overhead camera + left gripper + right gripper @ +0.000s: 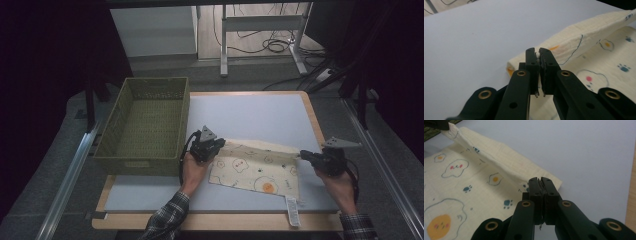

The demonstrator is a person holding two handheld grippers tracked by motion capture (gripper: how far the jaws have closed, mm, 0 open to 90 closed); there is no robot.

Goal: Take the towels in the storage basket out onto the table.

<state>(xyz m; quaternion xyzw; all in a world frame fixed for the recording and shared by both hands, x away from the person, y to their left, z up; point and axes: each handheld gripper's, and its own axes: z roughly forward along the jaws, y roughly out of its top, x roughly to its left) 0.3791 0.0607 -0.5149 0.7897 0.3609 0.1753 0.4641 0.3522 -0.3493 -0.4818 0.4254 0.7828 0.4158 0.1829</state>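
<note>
A cream cloth (255, 167) printed with fried eggs and paw marks lies on the pale mat, its far edge lifted and folded toward the person. My left gripper (216, 145) is shut on that edge's left corner; in the left gripper view the cloth (584, 40) shows pinched between the closed jaws of the gripper (538, 53). My right gripper (303, 155) is shut on the right corner, and in the right gripper view the cloth (496, 157) runs off to the upper left from the closed jaws of that gripper (540, 180).
An empty olive woven basket (145, 120) stands at the mat's left, close to the left hand. A white label (292, 211) hangs near the table's front edge. Grey mat (250, 112) lies bare beyond the cloth. Table legs and cables are on the floor behind.
</note>
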